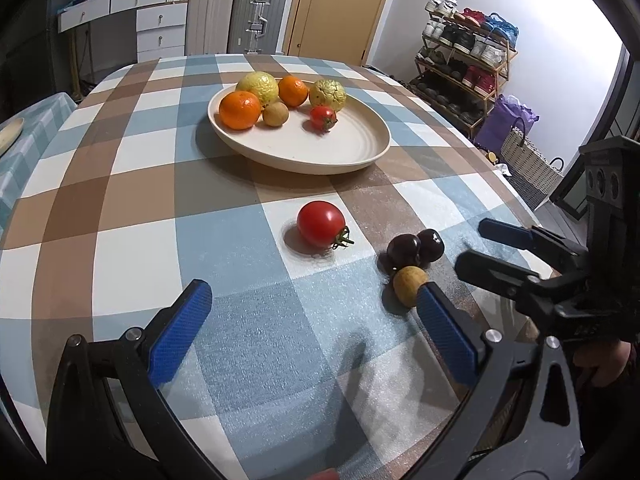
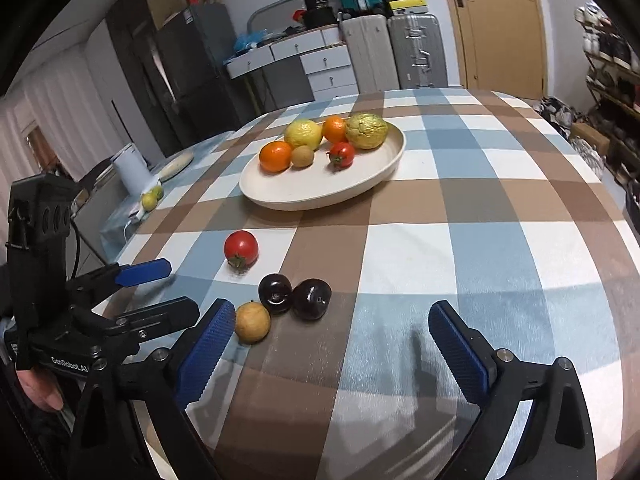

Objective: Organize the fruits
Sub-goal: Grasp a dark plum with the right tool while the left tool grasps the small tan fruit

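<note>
Claws both stand wide and empty: left claw [image 1: 312, 312] and right claw [image 2: 332, 332] hover over the checked-cloth bench [image 2: 440, 208]. Right claw's blue pad [image 2: 208, 344] sits just beside a small tan round fruit [image 2: 252, 322].

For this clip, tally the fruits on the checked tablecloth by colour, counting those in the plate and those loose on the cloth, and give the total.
Orange: 2
Yellow, bumpy-skinned: 2
Red tomatoes: 2
Tan-brown small round fruits: 2
Dark purple-black: 2
Total: 10, with 6 in the plate and 4 loose on the cloth.
</note>
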### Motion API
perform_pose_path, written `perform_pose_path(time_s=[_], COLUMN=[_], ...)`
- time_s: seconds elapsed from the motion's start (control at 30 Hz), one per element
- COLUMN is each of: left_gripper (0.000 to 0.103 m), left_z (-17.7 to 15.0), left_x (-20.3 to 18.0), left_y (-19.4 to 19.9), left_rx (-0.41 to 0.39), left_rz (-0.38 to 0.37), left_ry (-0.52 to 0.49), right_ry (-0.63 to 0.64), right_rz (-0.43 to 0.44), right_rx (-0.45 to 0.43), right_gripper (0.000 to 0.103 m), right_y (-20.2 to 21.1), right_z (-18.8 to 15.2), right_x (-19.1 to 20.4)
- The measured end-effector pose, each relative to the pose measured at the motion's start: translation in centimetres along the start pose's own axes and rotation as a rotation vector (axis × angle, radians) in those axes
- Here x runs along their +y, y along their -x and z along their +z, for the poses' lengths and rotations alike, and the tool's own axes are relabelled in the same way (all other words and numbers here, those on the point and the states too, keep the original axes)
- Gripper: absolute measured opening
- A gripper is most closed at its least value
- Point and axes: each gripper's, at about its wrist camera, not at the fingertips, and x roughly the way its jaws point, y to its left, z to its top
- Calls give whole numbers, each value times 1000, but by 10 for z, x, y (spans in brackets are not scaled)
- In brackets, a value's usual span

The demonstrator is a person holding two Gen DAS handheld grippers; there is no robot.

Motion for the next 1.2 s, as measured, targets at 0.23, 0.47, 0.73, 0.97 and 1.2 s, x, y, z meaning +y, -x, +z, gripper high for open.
perform_pose_path(time_s=[0.23, 0.47, 0.73, 0.97, 1.2], left_gripper=[102, 102, 102, 102, 102], left_z=[0, -1, -1, 0, 1], left_x=[4, 6, 7, 4, -5], left_y=[-3, -4, -4, -3, -3], left_rx=[5, 7, 8, 8, 15], left_rz=[-10, -18, -16, -5, 3], left_ry=[17, 19, 26, 12, -7], right_ry=[15, 62, 67, 43, 1], right_rz=[16, 24, 65, 76, 97], right_rx=[38, 62, 82, 68, 31], right_gripper=[75, 51, 36, 24, 23], right_y=[-12, -20, -25, -22, -13], right_z=[3, 6, 7, 5, 3], right_x=[-3, 6, 11, 7, -4])
